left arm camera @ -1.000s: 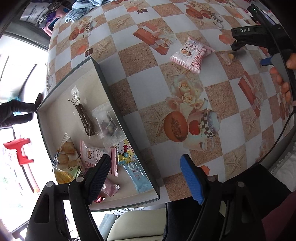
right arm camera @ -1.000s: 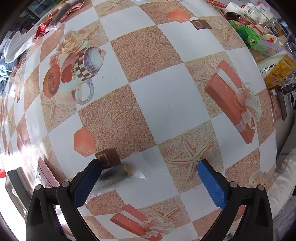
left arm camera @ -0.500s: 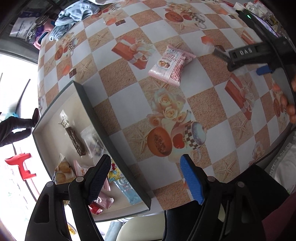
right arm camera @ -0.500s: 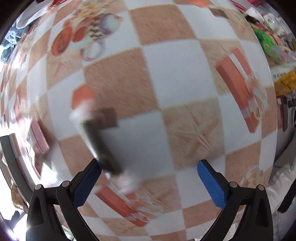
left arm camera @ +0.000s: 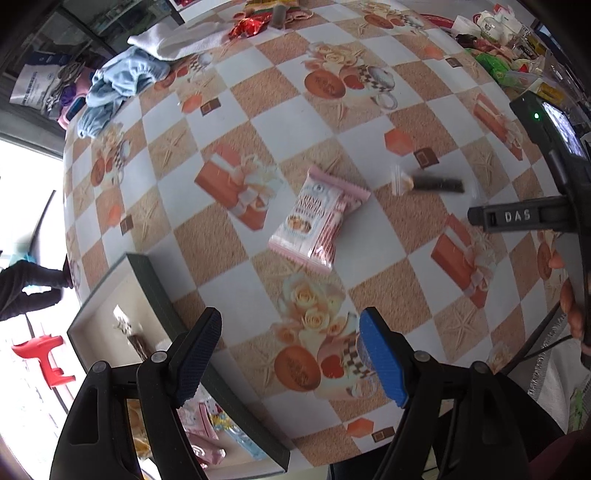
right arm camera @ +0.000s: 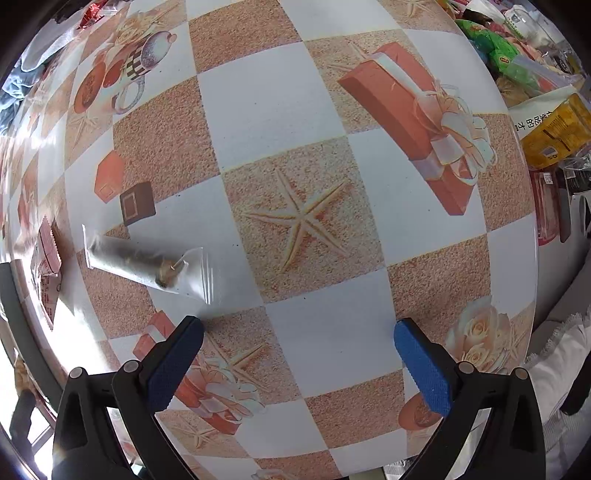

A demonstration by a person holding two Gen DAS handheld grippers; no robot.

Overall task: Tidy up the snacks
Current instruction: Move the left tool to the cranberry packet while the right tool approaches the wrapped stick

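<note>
Nearest in the left wrist view, the left tongs (left arm camera: 290, 354) hang with their blue pads spread wide and nothing between them, above the counter's (left arm camera: 258, 110) near edge. The counter wears a glossy checked cloth of white and sandy-orange squares printed with starfish, roses, cups and ribboned gift boxes. Under the left pad sits a shallow tray (left arm camera: 162, 291) with dark rims and a pale floor, at the counter's near left corner; several wrapped snacks lie in it, partly hidden by the tongs. Further in, a pink biscuit packet (left arm camera: 317, 221) lies flat on the cloth, well apart from the tray. Just beyond it to the right is a clear-wrapped dark snack stick (left arm camera: 432, 182), blurred in this view.

In the right wrist view the right tongs (right arm camera: 297, 365) are likewise spread wide and hold nothing; the clear-wrapped stick (right arm camera: 147, 264) lies on the cloth just ahead of the left pad, not between the pads.

Toward the far side, a blue cloth (left arm camera: 118, 85) and a white cloth (left arm camera: 177, 37) are bunched at the counter's far left edge, with red wrappers (left arm camera: 245, 27) beside them. At the far right stand green packets (right arm camera: 502, 55) and a yellow bag (right arm camera: 554, 129). Beyond the counter's left edge, bright daylight washes out the floor, where a red stool (left arm camera: 40, 360) stands.
</note>
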